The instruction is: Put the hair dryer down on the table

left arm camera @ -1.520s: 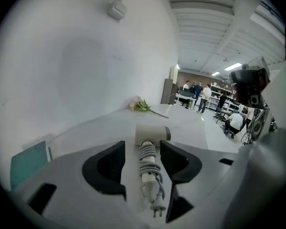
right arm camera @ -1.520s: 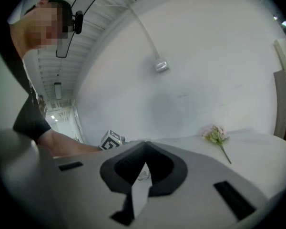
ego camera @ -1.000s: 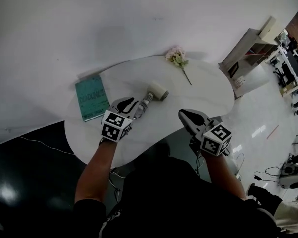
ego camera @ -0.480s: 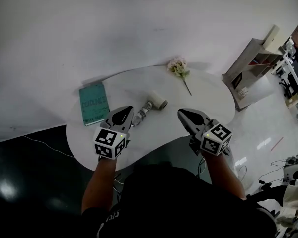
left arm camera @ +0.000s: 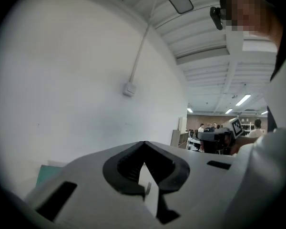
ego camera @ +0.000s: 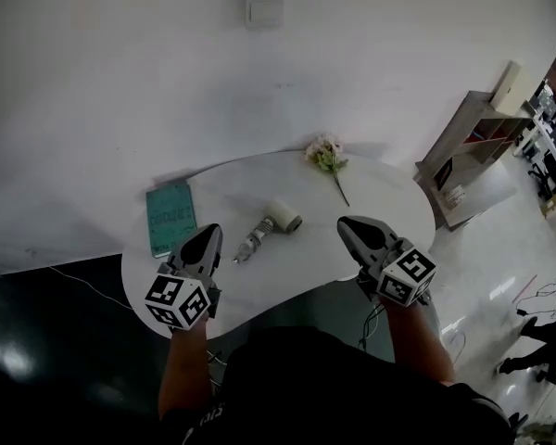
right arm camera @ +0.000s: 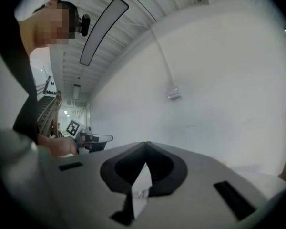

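left gripper point(ego camera: 207, 238) and right gripper point(ego camera: 349, 224) point level, jaws pressed together, empty, flanking the white hair dryer point(ego camera: 271, 224) mid-frame.

Tabletop point(ego camera: 387, 200) is bare on the right, from the hair dryer point(ego camera: 271, 222) out to the right edge, so there's a wide lane there. The near strip is also bare between the left hand-held gripper point(ego camera: 207, 235) and right hand-held gripper point(ego camera: 347, 225). Obstacles: hair dryer lying mid-tabletop, teal book point(ego camera: 170, 217) at far left, flower point(ego camera: 328, 158) at far edge. Wall point(ego camera: 120, 82) stands right behind the far edge.
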{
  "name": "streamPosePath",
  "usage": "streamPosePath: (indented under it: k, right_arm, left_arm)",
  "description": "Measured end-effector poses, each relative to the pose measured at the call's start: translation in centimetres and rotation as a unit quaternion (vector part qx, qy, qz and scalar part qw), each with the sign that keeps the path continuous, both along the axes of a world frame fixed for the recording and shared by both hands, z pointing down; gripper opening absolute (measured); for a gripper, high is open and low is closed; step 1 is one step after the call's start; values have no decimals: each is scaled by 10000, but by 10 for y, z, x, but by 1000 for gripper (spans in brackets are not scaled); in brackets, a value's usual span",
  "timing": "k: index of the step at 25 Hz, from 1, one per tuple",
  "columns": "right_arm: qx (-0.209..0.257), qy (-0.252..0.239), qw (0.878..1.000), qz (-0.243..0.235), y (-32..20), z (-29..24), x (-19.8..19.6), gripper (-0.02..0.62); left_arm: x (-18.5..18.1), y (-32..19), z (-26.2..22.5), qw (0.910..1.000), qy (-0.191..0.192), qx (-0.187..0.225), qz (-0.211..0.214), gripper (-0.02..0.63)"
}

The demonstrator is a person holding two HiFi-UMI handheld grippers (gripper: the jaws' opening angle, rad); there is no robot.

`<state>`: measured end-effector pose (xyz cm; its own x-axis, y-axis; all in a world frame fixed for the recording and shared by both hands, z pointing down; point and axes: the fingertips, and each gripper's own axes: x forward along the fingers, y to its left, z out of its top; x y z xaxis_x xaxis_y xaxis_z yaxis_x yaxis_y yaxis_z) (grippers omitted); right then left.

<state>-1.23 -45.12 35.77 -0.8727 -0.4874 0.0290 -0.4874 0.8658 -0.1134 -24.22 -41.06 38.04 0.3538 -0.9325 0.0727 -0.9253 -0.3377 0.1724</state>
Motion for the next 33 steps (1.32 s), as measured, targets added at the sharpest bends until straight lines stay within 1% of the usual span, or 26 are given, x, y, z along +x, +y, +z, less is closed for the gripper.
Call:
streamPosePath:
  k: [3,7,10,12,15,19,24,29,33]
  right_arm:
    - [256,28,9997,-23,-2,-8,12,5]
    - [447,-173,9984,294,-9,-21,28,4]
    - [616,-107,9975,339,-11,-26,29,3]
    - [622,-89,9975,337,-12,-27,28,3]
    - [502,-125,9980,367,-12,-26,31,3]
    - [449,-145,9982,379,-14,-28,32,3]
    - [489,-89,9981,366,-14,-30,25,3]
    - [554,-109,9976,395,-19,-34,21,3]
    - [617,-136,9972,407,-24,-33,18,3]
  left_arm:
    - [7,-11,-9,9998,-175,52,79,6]
    - [21,-19,-16,9987,-399,93,317,6]
    - [26,-23,-18,9983,-463,123,324,6]
    - [28,-24,-17,9986,-404,130,303,7]
    - [30,-24,-13,9990,-305,138,298,8]
    - [31,-26,-17,9986,-362,263,286,9]
    - [27,-31,-23,9985,-287,403,212,9]
    - [22,-39,-23,9981,-439,388,200,9]
    - [14,-49,-21,9978,-537,369,94,9]
